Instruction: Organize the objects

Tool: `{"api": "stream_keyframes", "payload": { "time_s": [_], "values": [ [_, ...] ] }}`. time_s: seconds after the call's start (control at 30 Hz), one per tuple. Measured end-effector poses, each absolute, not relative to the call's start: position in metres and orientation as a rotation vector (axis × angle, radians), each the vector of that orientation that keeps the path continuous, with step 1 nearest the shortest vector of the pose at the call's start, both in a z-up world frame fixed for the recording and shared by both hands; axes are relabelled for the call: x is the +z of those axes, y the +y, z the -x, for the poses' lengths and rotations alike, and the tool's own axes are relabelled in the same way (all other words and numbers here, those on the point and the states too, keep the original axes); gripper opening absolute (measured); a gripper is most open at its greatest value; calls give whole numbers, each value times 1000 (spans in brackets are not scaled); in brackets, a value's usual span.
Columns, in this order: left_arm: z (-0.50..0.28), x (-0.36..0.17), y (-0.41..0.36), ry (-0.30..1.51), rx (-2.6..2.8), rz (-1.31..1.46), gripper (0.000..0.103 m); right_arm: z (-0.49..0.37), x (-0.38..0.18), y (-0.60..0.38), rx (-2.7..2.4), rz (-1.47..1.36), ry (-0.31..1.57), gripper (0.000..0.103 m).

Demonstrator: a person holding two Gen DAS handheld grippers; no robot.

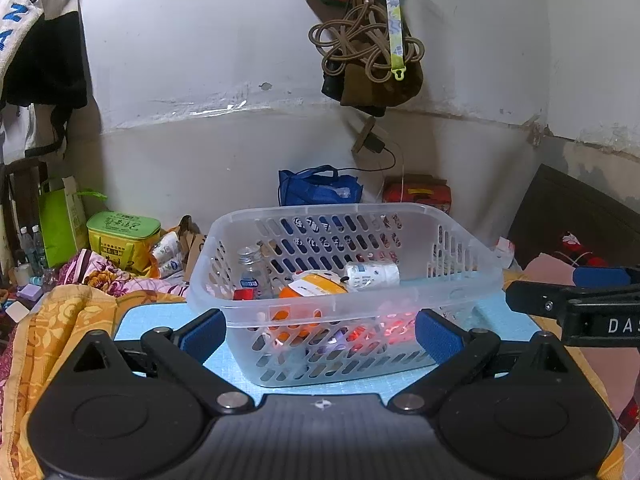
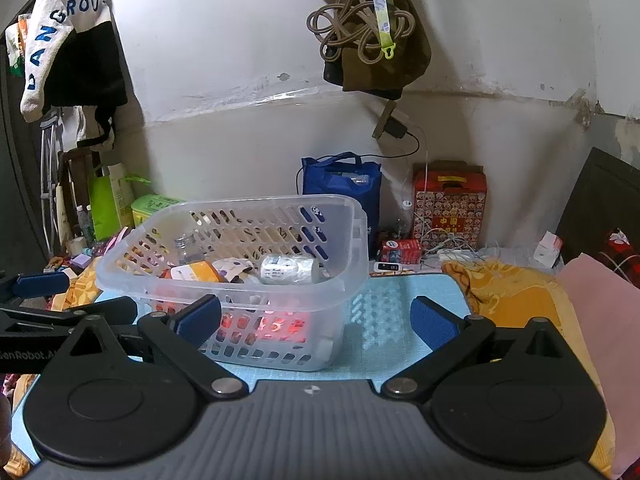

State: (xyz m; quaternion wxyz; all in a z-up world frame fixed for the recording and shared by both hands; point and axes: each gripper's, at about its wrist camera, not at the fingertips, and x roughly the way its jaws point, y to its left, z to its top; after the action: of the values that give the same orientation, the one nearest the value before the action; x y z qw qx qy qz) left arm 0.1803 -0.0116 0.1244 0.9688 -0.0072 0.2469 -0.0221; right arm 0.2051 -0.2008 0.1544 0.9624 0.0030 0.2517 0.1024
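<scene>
Clear slotted basket point(image 1: 460, 272) on the blue mat point(image 2: 424, 292), white bottle point(image 1: 372, 275) and orange packet point(image 1: 316, 286) inside, left tool point(image 1: 320, 334) and right tool point(image 2: 316, 320) both spread apart, empty, facing it

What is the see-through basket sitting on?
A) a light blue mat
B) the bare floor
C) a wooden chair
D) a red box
A: the basket rests flat on the light blue mat, which shows in front of it and at both sides.
</scene>
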Motion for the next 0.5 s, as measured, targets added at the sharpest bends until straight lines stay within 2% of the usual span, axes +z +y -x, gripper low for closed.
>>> {"api": "stream_keyframes", "payload": {
  "time_s": [0.5],
  "values": [
    [-183, 121, -8, 509, -53, 27, 102, -207, 154, -199, 207, 3, 513, 103]
  ]
}}
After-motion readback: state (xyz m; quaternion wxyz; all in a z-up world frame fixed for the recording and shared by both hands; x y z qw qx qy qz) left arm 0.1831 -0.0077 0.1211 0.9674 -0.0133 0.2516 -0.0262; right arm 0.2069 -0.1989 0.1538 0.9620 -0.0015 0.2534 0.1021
